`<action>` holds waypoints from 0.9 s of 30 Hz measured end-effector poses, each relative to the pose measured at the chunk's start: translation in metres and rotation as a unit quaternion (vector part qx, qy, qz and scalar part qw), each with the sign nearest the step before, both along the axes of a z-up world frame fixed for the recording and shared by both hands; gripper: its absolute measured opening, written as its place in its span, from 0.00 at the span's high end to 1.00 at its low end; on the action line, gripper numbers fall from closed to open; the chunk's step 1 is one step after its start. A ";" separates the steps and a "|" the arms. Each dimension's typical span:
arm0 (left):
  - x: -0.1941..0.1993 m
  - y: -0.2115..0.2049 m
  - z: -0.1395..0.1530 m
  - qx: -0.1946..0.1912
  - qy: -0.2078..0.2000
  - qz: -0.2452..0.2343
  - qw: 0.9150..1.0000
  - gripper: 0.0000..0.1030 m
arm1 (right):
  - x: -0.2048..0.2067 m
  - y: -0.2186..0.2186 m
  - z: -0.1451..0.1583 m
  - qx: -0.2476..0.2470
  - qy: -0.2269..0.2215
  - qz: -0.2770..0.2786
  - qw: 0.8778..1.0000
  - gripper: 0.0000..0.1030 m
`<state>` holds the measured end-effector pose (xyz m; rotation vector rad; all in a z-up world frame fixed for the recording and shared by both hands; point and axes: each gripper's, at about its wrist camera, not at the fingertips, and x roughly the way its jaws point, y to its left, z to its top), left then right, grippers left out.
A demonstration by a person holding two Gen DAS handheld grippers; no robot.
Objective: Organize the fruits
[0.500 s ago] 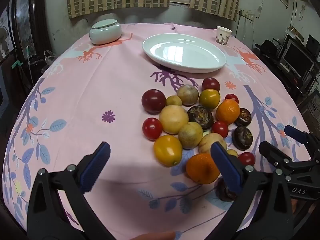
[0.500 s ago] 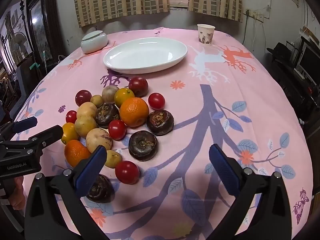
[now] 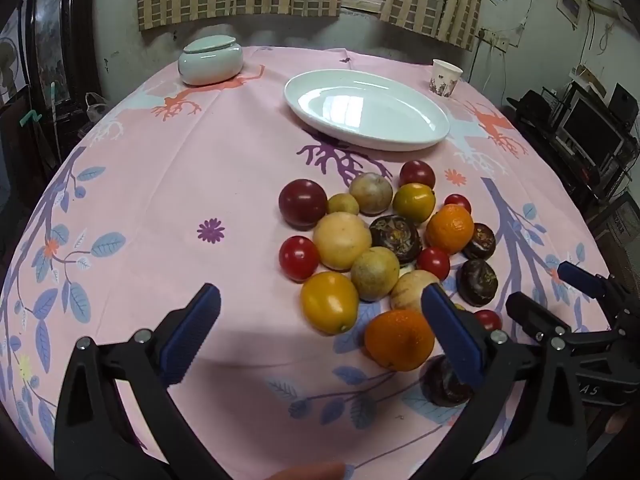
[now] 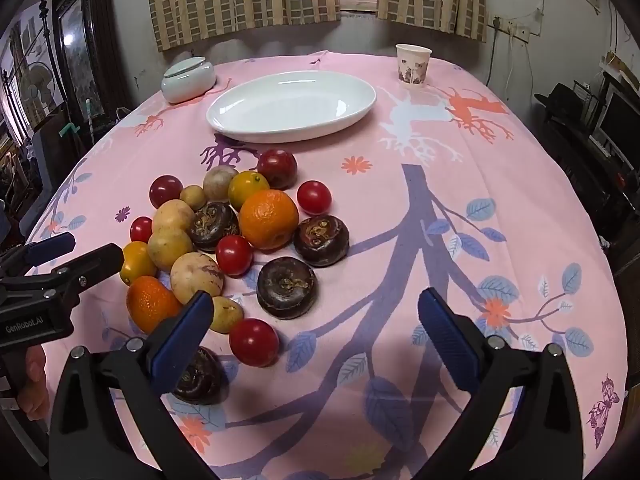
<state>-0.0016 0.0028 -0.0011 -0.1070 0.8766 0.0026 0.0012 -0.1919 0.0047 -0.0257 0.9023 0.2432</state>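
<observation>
A heap of mixed fruit [image 3: 376,236] [image 4: 240,240] lies on the pink tablecloth: oranges [image 3: 400,340] [image 4: 270,218], red tomatoes [image 4: 254,342], yellow and tan fruits [image 3: 330,302], dark brown ones [image 4: 286,282]. An empty white oval plate [image 3: 366,108] [image 4: 292,106] sits beyond the heap. My left gripper [image 3: 320,328] is open and empty above the near left side of the heap. My right gripper [image 4: 314,332] is open and empty at the heap's near right edge. Each gripper shows in the other's view [image 3: 560,292] [image 4: 76,252].
A pale green lidded jar [image 3: 210,60] [image 4: 188,76] stands at the table's far left. A paper cup [image 3: 446,78] [image 4: 413,65] stands at the far right. Dark furniture and shelves surround the round table [image 4: 500,220].
Both grippers have edged slightly forward toward the fruit; the fruit has not moved.
</observation>
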 end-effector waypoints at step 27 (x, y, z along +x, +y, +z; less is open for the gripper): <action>-0.002 -0.004 -0.003 0.009 0.003 -0.006 1.000 0.02 | -0.001 0.001 0.000 0.003 0.005 0.005 1.000 0.01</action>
